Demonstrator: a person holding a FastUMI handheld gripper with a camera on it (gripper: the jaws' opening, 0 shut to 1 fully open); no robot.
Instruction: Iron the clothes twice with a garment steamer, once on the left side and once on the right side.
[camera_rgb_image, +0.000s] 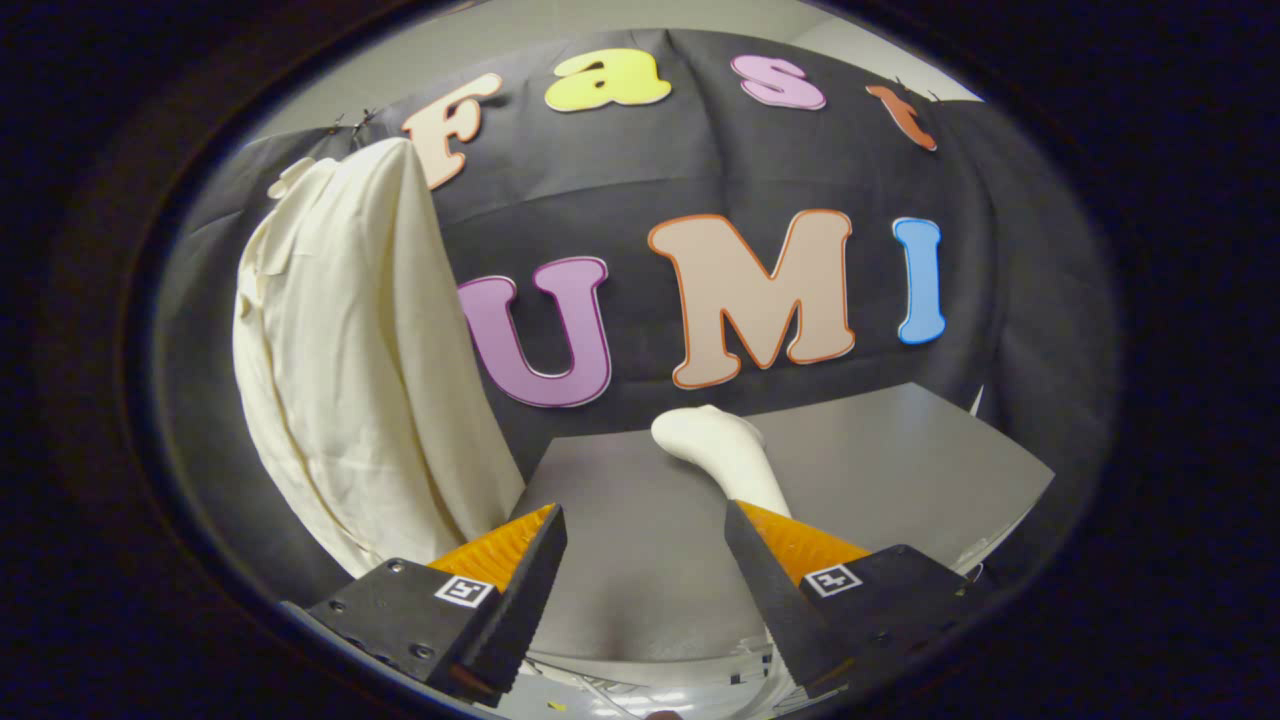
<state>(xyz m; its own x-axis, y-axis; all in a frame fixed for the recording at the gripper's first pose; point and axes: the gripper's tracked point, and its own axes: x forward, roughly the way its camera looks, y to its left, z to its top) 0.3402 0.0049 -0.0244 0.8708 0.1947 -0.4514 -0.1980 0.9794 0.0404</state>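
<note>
Gripper spread wide, empty — steamer lies just ahead by the right finger on the tabletop, probably handle-first; shirt hangs beyond, off to the left.

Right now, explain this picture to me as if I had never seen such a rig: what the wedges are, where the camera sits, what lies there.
The camera rides on a hand-held gripper and looks forward along its two fingers, the wedges at the bottom. They stand open, holding nothing. Just ahead lies a grey table with a white garment steamer on it, reaching back behind one finger. Beyond the other finger, a cream garment hangs against the booth's black cloth wall.
</note>
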